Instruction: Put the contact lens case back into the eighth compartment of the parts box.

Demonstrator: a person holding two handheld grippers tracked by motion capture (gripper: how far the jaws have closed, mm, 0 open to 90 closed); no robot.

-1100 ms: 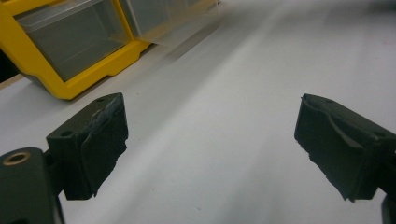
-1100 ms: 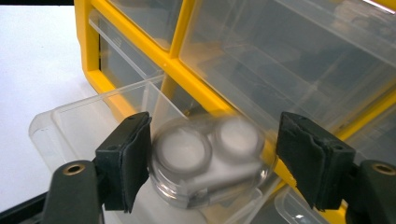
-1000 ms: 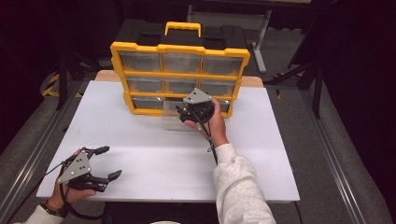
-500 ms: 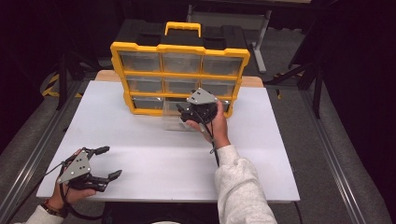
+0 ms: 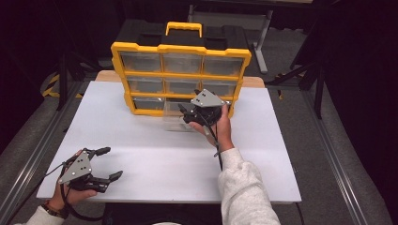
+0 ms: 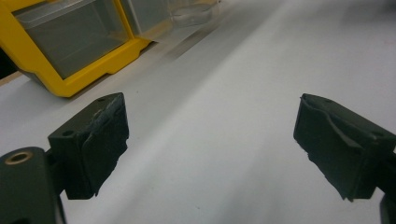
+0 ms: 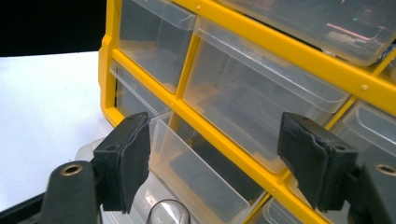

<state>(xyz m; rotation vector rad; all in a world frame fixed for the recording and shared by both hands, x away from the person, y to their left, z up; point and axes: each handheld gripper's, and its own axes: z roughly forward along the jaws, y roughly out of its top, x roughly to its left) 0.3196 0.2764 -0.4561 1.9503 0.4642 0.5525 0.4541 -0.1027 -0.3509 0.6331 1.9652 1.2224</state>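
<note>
The clear drawer (image 5: 176, 123) sticks halfway out of the bottom row of the yellow box of drawers (image 5: 180, 49). That box stands at the far edge of the tabletop (image 5: 164, 183), near the middle. The drawer looks light, thin and smooth, so it could slip or crack if squeezed hard. I think the best place to hold it is the front wall or its little lip, and it should be pulled straight out. The right tongs (image 5: 184, 115) are at the drawer's front with a small gap between them. I cannot tell if they pinch it. The left tongs (image 5: 109, 163) are spread wide and hold nothing, low at the near left corner.
</note>
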